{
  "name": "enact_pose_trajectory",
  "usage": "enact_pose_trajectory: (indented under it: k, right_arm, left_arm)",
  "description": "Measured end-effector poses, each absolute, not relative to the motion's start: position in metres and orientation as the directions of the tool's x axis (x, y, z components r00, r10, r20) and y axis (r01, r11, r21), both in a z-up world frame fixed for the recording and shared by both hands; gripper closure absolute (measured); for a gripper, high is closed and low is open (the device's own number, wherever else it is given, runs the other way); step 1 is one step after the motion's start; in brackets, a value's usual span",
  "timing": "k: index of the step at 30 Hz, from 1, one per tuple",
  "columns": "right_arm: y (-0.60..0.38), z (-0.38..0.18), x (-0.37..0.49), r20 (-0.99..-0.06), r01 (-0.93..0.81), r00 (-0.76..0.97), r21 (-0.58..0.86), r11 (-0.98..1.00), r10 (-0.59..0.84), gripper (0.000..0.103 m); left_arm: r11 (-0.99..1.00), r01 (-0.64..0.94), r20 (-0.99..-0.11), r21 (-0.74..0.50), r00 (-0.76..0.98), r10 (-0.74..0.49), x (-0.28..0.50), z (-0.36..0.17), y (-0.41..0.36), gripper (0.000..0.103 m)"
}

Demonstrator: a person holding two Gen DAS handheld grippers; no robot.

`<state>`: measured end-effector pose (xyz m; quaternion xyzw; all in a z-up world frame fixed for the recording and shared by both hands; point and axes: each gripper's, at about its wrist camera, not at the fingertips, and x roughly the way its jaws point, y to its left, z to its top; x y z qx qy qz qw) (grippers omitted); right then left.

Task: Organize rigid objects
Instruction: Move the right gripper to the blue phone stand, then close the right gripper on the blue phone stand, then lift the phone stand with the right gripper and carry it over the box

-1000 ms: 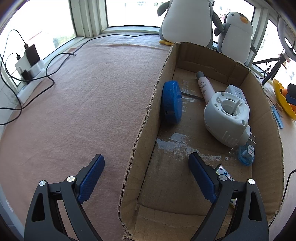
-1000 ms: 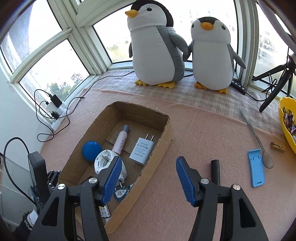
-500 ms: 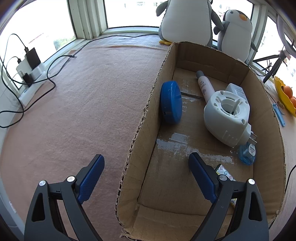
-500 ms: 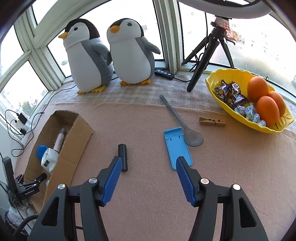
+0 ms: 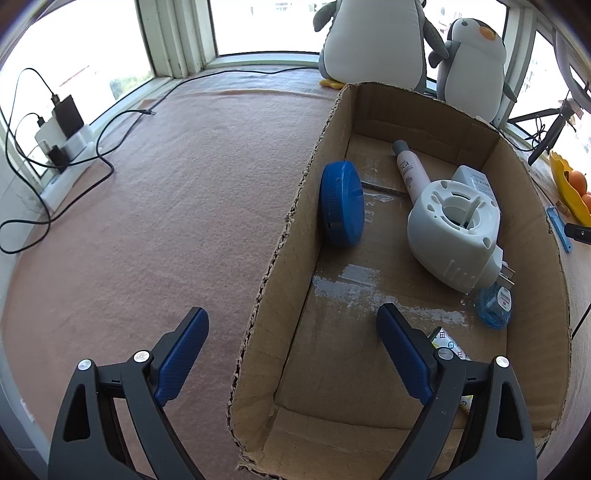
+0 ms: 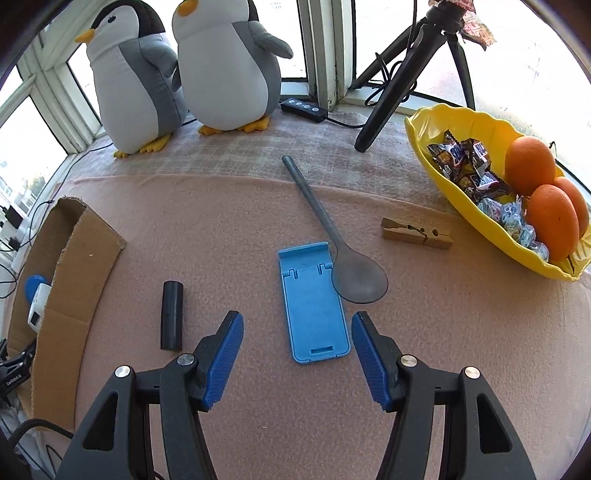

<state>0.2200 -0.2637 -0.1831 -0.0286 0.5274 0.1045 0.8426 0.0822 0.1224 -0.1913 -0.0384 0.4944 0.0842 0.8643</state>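
Next, blue phone stand [image 6: 314,306]: flat on the cloth beside the spoon [image 6: 338,243], light, stiff, slick plastic, best pinched across its long edges; my right gripper [image 6: 297,356] fingers apart, empty

— What sort of place is this?
— A home: a bay window nook with plush penguins [image 6: 184,74] on the sill, a blanket-covered surface [image 6: 221,214], and a yellow bowl [image 6: 436,122] of oranges and sweets at its right edge.

Bright daylight floods through blown-out windows [image 5: 258,26]; both views sharp, fisheye-bent with dark corners.
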Motion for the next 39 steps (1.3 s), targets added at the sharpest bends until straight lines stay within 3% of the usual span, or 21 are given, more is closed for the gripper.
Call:
enact_pose_trajectory:
  k: [13, 19, 39]
  right_arm:
    - [-0.257, -0.197, 0.242, -0.929, -0.223, 0.357, 0.01, 0.975, 0.092, 0.051]
    - [-0.253, -0.195, 0.239, -0.937, -0.255, 0.341, -0.016, 0.967, 0.075, 0.07]
    - [-0.234, -0.17, 0.186, -0.904, -0.261, 0.403, 0.038, 0.965, 0.145, 0.07]
  left_arm:
    - [0.983, -0.183, -0.861, 0.017, 0.497, 0.107, 0.082, -0.191, 0.122, 0.009]
    - [0.983, -0.183, -0.861, 0.017, 0.498, 0.107, 0.082, -0.191, 0.123, 0.009]
    - [0.983, -0.185, -0.858, 0.01, 0.502, 0.103, 0.082, -0.192, 0.123, 0.009]
